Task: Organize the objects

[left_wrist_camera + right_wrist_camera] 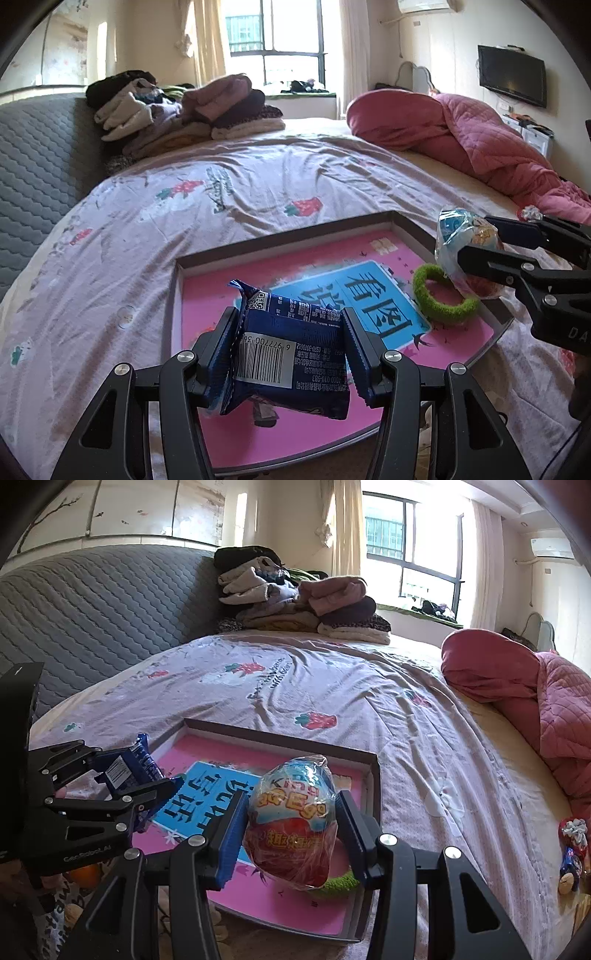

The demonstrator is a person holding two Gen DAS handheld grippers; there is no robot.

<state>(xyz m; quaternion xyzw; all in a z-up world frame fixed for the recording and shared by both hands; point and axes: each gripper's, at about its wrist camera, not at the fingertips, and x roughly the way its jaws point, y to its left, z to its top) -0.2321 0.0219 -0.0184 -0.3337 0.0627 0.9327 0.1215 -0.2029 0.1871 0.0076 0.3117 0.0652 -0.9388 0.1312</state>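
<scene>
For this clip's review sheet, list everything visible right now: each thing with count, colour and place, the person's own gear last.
Shallow box: one, pink inside with a blue label, on the bed.
Snack packet: one, dark blue, gripped over the box.
Wrapped egg: one, blue and red, gripped over the box.
Hair tie: one, green, inside the box.
Sheet: one, pale lilac with strawberries, covering the bed.
Clothes pile: one, mixed colours, far end of the bed.
Quilt: one, pink, bunched on the right.
Small toy: one, red and blue, right edge of the bed.
Television: one, black, on the wall.
Left tongs: black, shut on the packet.
Right tongs: black, shut on the egg.
</scene>
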